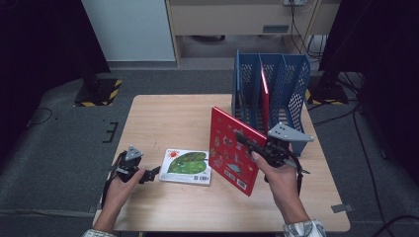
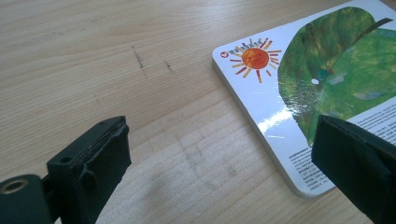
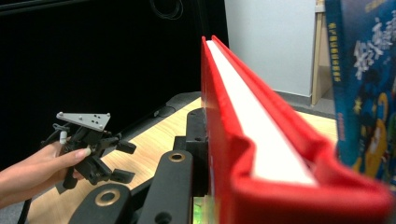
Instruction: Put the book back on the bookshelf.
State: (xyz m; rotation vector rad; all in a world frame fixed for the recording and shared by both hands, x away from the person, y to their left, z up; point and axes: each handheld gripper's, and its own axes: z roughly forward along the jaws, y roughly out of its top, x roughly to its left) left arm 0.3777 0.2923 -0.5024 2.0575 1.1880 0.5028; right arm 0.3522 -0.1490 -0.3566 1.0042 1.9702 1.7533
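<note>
The worktop [image 1: 168,118] lies under both tools. Your right tool [image 1: 248,141] clamps the red book [image 1: 232,148] — lifted, tilted. Your left tool [image 1: 152,174] gapes wide, the green book [image 1: 188,165] just beside it.

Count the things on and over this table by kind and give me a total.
Books: 3, namely the red book held upright, the green leaf book lying flat, and a red-spined book standing in the rack
Blue file rack: 1
Handheld grippers: 2, the left gripper and the right gripper
Total: 6
</note>
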